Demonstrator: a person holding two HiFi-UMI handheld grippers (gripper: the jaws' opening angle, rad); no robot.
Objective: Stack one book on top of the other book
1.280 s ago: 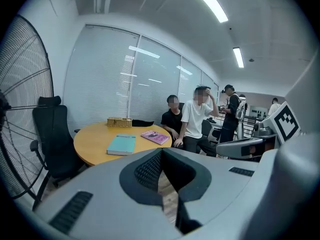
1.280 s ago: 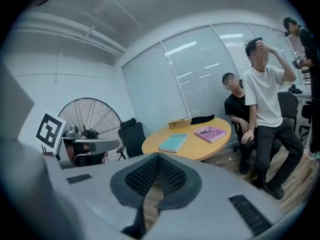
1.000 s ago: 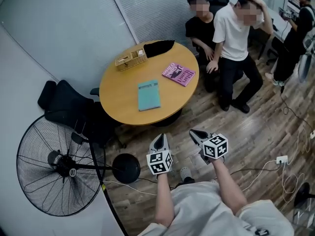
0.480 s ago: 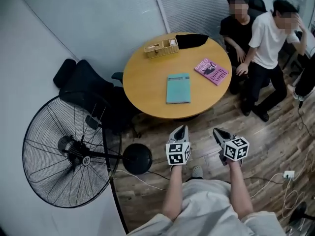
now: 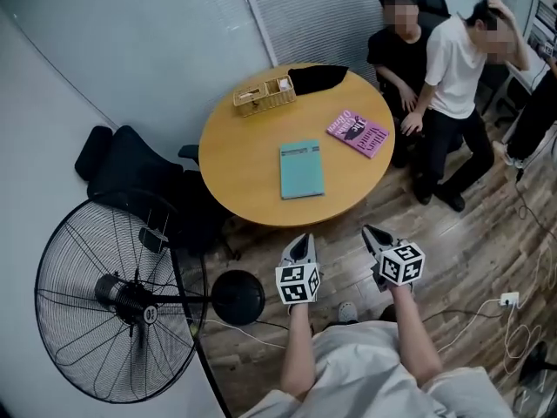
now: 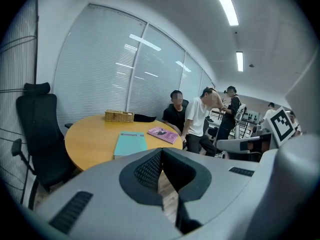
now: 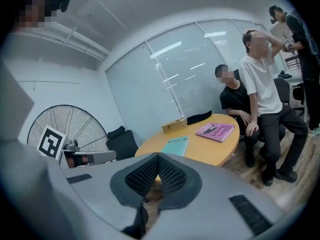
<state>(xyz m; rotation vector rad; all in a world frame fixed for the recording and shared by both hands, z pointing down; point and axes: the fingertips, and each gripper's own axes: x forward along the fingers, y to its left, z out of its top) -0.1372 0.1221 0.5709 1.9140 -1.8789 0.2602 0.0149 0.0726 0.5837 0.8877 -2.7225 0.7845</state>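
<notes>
A teal book [image 5: 301, 169] lies flat near the middle of the round wooden table [image 5: 235, 177]. A pink book [image 5: 359, 132] lies toward the table's right edge. Both books show again in the left gripper view, teal book [image 6: 130, 143] and pink book [image 6: 163, 134], and in the right gripper view, teal book [image 7: 175, 146] and pink book [image 7: 215, 131]. My left gripper [image 5: 304, 245] and right gripper [image 5: 370, 233] hang side by side over the floor just short of the table's near edge. Both are shut and hold nothing.
A wicker basket [image 5: 263, 95] and a dark cloth [image 5: 318, 77] sit at the table's far side. A black chair [image 5: 130, 172] stands left of the table, and a large floor fan [image 5: 113, 299] lower left. Two people [image 5: 435, 68] are close at the table's right. Cables [image 5: 487, 307] lie on the floor.
Both grippers have come closer to the table's near edge, still shut. The head view has swung, so the table and fan shift in the picture.
</notes>
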